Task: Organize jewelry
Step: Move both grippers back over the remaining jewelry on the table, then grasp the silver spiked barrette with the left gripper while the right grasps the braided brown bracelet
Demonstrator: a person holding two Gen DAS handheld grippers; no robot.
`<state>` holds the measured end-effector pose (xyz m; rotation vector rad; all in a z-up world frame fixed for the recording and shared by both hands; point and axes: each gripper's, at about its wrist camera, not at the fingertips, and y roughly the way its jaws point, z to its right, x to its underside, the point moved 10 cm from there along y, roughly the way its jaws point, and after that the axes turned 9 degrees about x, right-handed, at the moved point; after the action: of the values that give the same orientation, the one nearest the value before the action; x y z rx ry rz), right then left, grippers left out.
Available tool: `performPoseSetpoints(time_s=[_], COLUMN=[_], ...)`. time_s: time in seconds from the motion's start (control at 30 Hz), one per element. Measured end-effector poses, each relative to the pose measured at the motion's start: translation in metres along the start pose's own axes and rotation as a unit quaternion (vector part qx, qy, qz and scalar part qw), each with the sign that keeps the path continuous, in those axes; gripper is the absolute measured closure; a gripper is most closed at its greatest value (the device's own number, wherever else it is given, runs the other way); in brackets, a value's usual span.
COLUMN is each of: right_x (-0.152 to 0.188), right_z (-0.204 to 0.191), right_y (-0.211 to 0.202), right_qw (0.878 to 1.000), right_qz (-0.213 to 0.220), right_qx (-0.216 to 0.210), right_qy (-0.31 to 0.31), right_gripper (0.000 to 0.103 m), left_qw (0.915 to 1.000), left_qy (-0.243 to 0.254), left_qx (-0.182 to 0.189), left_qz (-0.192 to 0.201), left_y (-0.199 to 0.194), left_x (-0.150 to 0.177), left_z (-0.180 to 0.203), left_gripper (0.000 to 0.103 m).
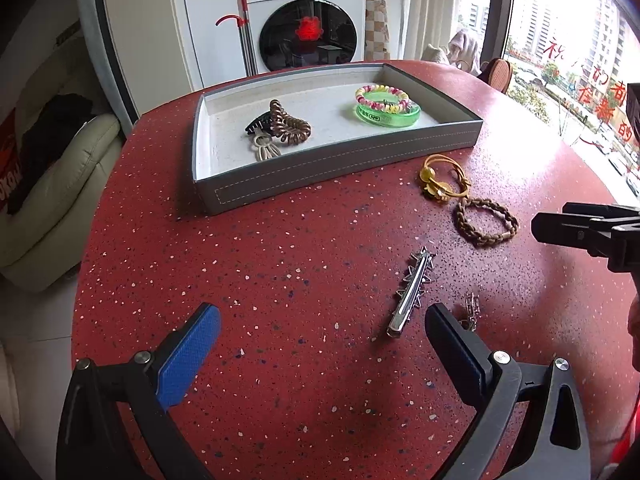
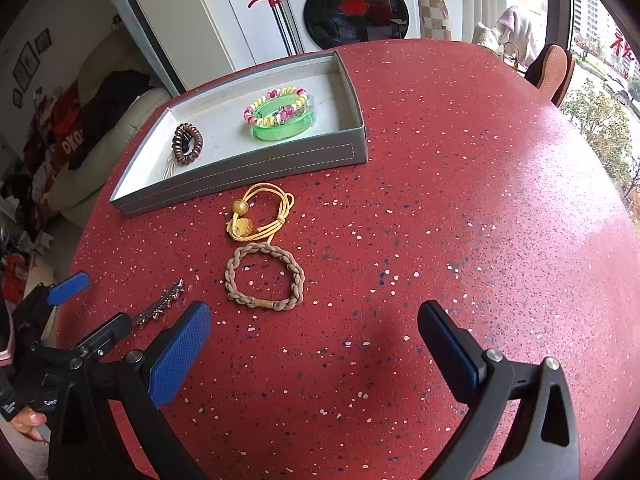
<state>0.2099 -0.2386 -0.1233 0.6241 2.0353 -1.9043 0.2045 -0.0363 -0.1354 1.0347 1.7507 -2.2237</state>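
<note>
A round red speckled tabletop (image 2: 460, 200) fills the middle of the room. Behind it stands a white front-loading washing machine (image 1: 308, 20) with a dark round door, a red-handled mop (image 1: 245, 28) leaning beside it. To the left sits a cream leather sofa (image 1: 52, 208) piled with dark clothes. Daylight pours through a big window (image 1: 568, 48) on the right, with tower blocks outside.

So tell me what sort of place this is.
Probably a home, an apartment's living or laundry corner. A front-loading washing machine stands behind the red speckled table, a cream sofa sits to the left, and the window looks onto high-rise blocks.
</note>
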Motion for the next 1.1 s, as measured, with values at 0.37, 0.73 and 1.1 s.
performPoseSetpoints(time_s=[0.37, 0.73, 1.1], right_x=[-0.003, -0.007, -0.007], right_z=[0.004, -0.009, -0.018], right_y=[0.014, 0.028, 0.023], right_qw=[0.999, 0.996, 0.993], right_qz=[-0.006, -0.003, 0.005], right_qx=[0.038, 0.068, 0.077], right_qy=[-0.009, -0.051, -0.089], right_gripper=[0.0, 0.015, 0.055], left_qw=[0.9999, 0.9993, 0.9984], left_qy=[0.008, 0.033, 0.048], left_qx=[-0.007, -0.009, 0.024], left_qz=[-0.004, -0.014, -0.018], left_y=[0.009, 0.018, 0.016], left_x=[-0.008, -0.01, -0.01], left_z=[0.001, 0.016, 0.034], left_gripper=[0.0, 0.0, 0.037])
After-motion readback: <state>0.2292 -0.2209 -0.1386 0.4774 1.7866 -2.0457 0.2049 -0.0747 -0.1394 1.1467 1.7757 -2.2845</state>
